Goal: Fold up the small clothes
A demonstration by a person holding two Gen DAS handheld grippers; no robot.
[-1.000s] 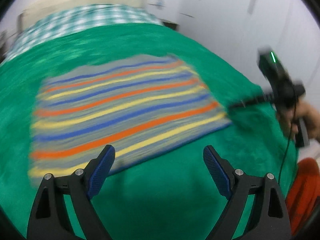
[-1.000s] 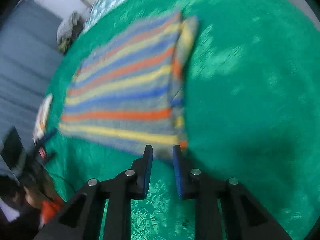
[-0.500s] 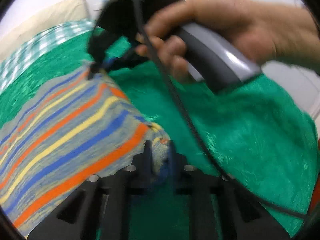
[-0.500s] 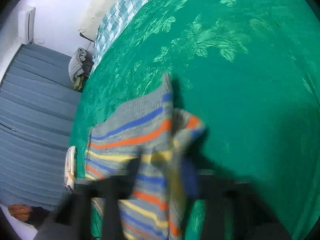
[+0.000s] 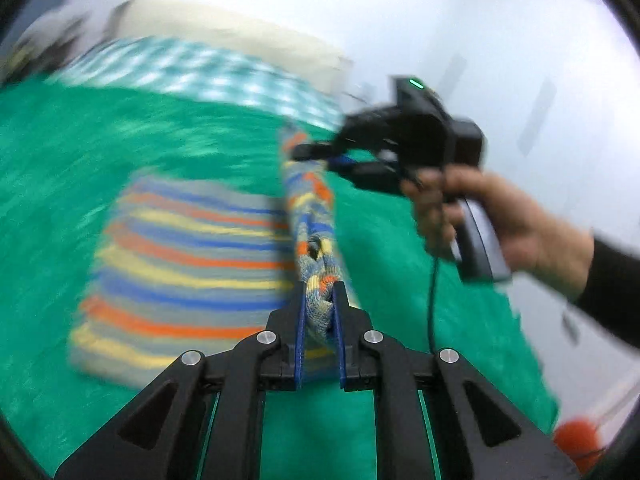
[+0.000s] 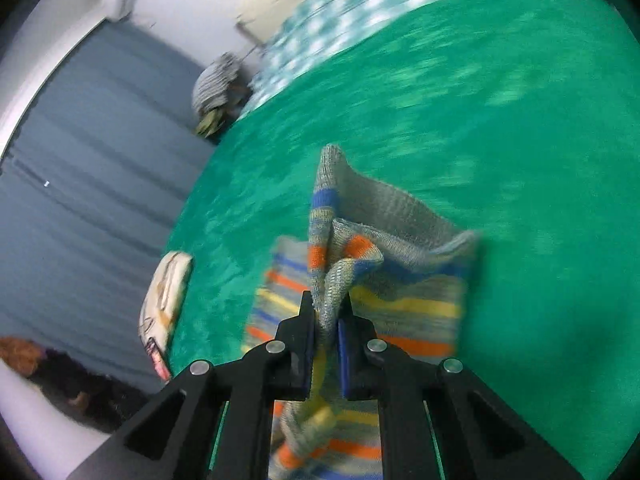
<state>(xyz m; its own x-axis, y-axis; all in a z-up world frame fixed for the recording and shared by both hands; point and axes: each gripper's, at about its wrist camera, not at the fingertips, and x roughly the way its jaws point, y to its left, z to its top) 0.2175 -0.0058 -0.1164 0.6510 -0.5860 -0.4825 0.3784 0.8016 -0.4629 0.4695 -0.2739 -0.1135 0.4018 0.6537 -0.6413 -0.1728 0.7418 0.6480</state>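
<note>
A knitted cloth (image 5: 188, 256) with orange, yellow and blue stripes on grey lies on the green bedspread (image 5: 120, 152). Its right edge is lifted into a ridge that runs away from me. My left gripper (image 5: 320, 300) is shut on the near end of that ridge. My right gripper (image 5: 316, 156), held by a person's hand (image 5: 500, 216), pinches the far end. In the right wrist view the right gripper (image 6: 326, 312) is shut on a bunched corner of the cloth (image 6: 400, 280), which hangs folded over the flat part below.
A teal checked sheet (image 5: 192, 76) and a cream headboard (image 5: 248, 36) lie beyond the bedspread. A blue-grey curtain (image 6: 80, 160), a heap of clothes (image 6: 216, 84) and a white item (image 6: 164, 300) line the bed's left edge. An orange thing (image 5: 576, 440) sits at lower right.
A second ago the cloth lay flat and my left gripper was open above it. Both grippers have since closed on its right edge, lifted it and carried it left over the cloth.
</note>
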